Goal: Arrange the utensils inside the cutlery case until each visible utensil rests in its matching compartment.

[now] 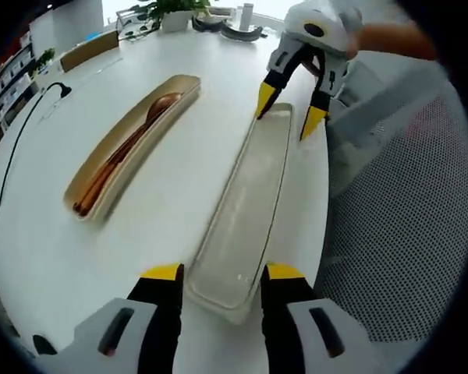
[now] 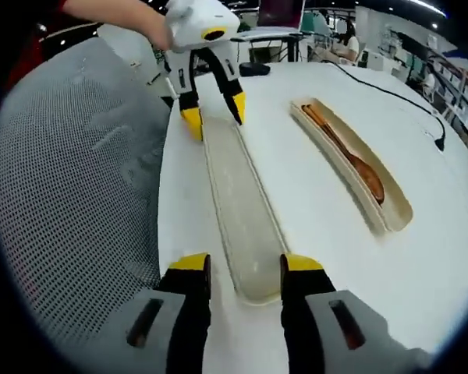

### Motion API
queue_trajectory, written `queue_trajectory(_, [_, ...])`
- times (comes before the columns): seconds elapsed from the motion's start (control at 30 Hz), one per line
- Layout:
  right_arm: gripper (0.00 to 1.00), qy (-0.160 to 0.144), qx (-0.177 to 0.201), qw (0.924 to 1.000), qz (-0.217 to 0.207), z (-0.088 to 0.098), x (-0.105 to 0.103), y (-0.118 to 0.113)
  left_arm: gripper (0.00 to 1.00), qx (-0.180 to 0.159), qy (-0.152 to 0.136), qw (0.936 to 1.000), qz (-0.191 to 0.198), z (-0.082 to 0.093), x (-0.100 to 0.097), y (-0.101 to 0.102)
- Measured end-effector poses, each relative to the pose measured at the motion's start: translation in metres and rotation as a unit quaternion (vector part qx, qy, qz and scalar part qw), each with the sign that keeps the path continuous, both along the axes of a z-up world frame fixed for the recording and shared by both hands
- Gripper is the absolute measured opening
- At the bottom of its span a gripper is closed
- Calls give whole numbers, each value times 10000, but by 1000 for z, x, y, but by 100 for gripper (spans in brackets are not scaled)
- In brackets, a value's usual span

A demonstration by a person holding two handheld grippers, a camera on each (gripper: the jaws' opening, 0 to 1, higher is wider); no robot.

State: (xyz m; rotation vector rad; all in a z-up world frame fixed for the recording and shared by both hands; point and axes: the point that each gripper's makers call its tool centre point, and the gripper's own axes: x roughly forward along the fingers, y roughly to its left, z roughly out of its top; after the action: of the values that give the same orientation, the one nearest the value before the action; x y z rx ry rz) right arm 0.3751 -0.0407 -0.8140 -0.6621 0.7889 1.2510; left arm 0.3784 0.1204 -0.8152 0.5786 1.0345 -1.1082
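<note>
Left gripper view: both grippers, left gripper (image 1: 222, 272) and right gripper (image 1: 290, 109), straddle the lid (image 1: 245, 210) ends, seemingly unclamped.

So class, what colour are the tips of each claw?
Yellow tips on black fingers, clearest in the right gripper view.

Utensil handles (image 1: 101, 175) overlap in case; count unclear.

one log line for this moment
left gripper: open, straddling translucent lid end | right gripper: open, straddling opposite end | beige cutlery case: holds wooden spoon, apart on white table
</note>
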Motion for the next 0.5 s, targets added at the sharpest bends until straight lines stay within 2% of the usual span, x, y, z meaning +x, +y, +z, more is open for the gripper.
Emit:
queue_trajectory(0.03, [24,-83,-61,9999,-15,0,3,-1,40,16,11,10000,-17,0,0,0])
queue_trajectory(0.07, [24,153,57,9998,-106,0,-2,1,39,60,6,10000,-69,0,-1,0])
queue_trajectory(0.1, [23,242,113,9995,-164,2,-2,2,39,164,-76,9995,-260,-1,-3,1])
queue_trajectory(0.17, [21,374,125,9989,-272,6,-1,2,38,216,-70,9992,-316,-1,-5,0])
queue_trajectory(0.23, [12,674,529,9955,-404,18,0,8,31,380,-200,9981,-436,-2,-5,2])
queue_trajectory(0.27, [10,997,692,9910,-569,25,1,10,26,473,-340,9968,-555,-3,-3,4])
queue_trajectory(0.3, [10,1262,577,9873,-770,24,-1,5,21,509,-427,9963,-546,-3,-1,4])
queue_trajectory(0.33, [11,1293,506,9874,-760,23,1,2,18,529,-445,9960,-559,-4,-1,5])
queue_trajectory(0.4, [11,1022,494,9920,-553,23,4,1,17,510,-386,9969,-460,-3,0,5])
queue_trajectory(0.5, [10,938,415,9935,-499,24,4,2,12,564,-406,9963,-498,-3,1,6])
